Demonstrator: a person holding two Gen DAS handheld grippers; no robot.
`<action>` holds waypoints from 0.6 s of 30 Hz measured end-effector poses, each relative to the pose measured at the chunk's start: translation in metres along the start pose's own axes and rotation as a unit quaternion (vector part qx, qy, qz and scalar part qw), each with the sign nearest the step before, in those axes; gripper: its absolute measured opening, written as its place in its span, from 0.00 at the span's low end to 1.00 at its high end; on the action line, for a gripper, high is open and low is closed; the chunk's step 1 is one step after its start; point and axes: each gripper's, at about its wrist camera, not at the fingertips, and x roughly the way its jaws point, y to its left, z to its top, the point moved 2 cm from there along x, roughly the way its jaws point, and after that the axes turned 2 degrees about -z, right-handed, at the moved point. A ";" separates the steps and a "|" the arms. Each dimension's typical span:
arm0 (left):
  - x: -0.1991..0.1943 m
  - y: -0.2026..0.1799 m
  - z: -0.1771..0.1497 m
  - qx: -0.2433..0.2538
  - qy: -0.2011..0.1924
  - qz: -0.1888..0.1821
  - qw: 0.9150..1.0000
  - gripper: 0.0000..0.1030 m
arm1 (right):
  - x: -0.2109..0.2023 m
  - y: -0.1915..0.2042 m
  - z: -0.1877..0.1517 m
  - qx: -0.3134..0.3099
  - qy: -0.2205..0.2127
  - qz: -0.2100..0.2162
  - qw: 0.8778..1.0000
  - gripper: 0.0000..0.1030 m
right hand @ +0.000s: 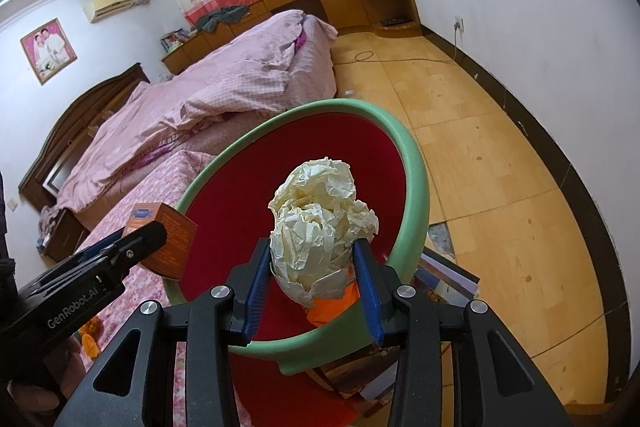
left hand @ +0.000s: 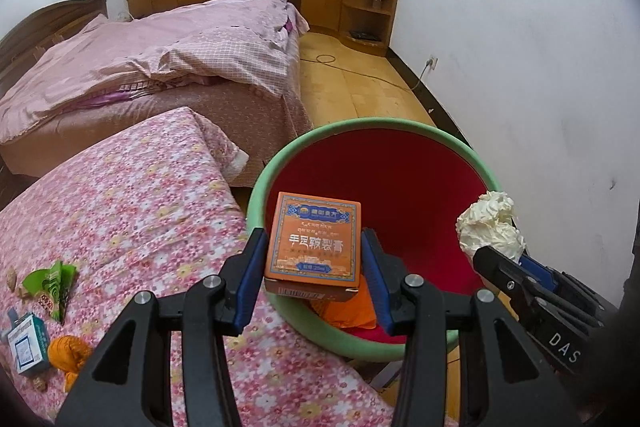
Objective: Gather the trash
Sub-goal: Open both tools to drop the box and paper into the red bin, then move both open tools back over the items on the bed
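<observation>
My left tongs (left hand: 314,259) gripped the box (left hand: 314,239) by its side walls, over the bin (left hand: 256,195); light, stiff card, I judged (squeeze harder and it would dent). My right tongs (right hand: 312,267) pinched the paper wad (right hand: 320,223) above the bin: soft, near weightless, best held round its middle.

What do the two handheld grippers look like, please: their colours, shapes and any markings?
Both are matte black plastic with angular arms, triangular cut-outs and round silver screw heads. The fingers carry blue ribbed pads on their inner faces. The left gripper shows white lettering "GenRobot.AI" on its side in the right wrist view; the right gripper shows white letters "DAS" in the left wrist view. No cables are visible.
</observation>
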 end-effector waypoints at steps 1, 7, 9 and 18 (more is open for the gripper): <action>0.002 0.000 0.000 0.000 0.000 0.000 1.000 0.46 | 0.000 -0.001 0.000 0.001 0.000 0.000 1.000 0.42; 0.007 0.001 -0.001 -0.010 0.009 0.000 1.000 0.50 | 0.003 -0.005 0.000 0.017 0.004 -0.002 1.000 0.47; 0.007 0.002 -0.001 -0.011 0.008 0.002 1.000 0.50 | 0.003 -0.006 0.001 0.023 0.001 0.000 1.000 0.50; -0.003 0.014 0.000 -0.029 -0.004 0.003 1.000 0.52 | -0.005 -0.006 0.004 0.029 -0.011 0.003 1.000 0.54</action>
